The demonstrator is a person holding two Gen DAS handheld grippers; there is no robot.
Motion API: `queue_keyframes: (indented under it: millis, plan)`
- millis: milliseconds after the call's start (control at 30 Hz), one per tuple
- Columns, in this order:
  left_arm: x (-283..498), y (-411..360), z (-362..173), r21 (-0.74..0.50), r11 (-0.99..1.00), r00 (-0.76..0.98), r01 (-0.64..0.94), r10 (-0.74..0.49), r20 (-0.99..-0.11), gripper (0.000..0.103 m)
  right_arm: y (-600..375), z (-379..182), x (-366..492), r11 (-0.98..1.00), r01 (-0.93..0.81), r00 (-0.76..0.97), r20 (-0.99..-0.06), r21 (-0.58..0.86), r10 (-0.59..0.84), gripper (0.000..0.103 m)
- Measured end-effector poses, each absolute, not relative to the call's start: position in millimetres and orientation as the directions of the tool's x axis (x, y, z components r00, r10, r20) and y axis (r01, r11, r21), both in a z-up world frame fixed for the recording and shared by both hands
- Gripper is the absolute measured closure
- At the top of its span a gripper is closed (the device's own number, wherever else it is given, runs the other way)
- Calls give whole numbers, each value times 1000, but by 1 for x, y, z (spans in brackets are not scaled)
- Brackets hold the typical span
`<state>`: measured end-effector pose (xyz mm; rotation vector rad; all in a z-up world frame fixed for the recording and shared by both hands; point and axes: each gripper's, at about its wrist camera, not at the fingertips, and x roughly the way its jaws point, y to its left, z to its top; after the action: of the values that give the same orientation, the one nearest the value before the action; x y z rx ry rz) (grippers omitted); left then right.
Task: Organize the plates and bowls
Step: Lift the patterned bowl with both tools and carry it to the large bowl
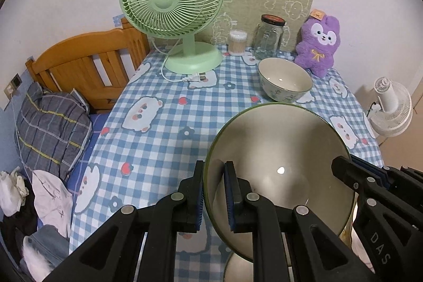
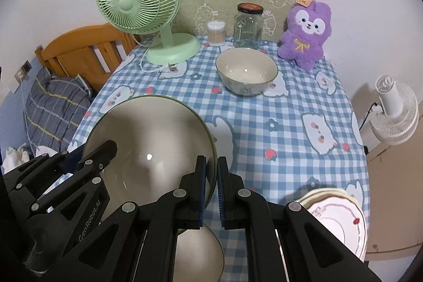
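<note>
This is a bedroom in a home. A wooden bed headboard (image 1: pixel 87 60) stands against the wall with a plaid pillow (image 1: pixel 53 128) and loose clothes (image 1: pixel 50 200) on the bed. Beside it, the worktop wears a blue checked tablecloth (image 1: pixel 158 139) with cartoon prints, carrying a green desk fan (image 1: pixel 171 4), a purple plush toy (image 1: pixel 318 44), a glass jar (image 1: pixel 269 36) and a tub of cotton swabs (image 1: pixel 237 42).

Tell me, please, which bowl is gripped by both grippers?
The green-rimmed bowl, pinched at opposite rims by the left gripper and right gripper; the floral bowl stands untouched near the glass jar.
</note>
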<state>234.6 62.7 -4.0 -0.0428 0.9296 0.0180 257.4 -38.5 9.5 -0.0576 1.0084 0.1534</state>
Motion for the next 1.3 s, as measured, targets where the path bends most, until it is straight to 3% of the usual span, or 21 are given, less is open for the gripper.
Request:
queue_keyframes:
  millis: [1300]
  plan:
    - [153,39,-32,-17,1000,570,3,-16,-821,90,-59,-12,162,988,-155,505,-859,-1,78,93]
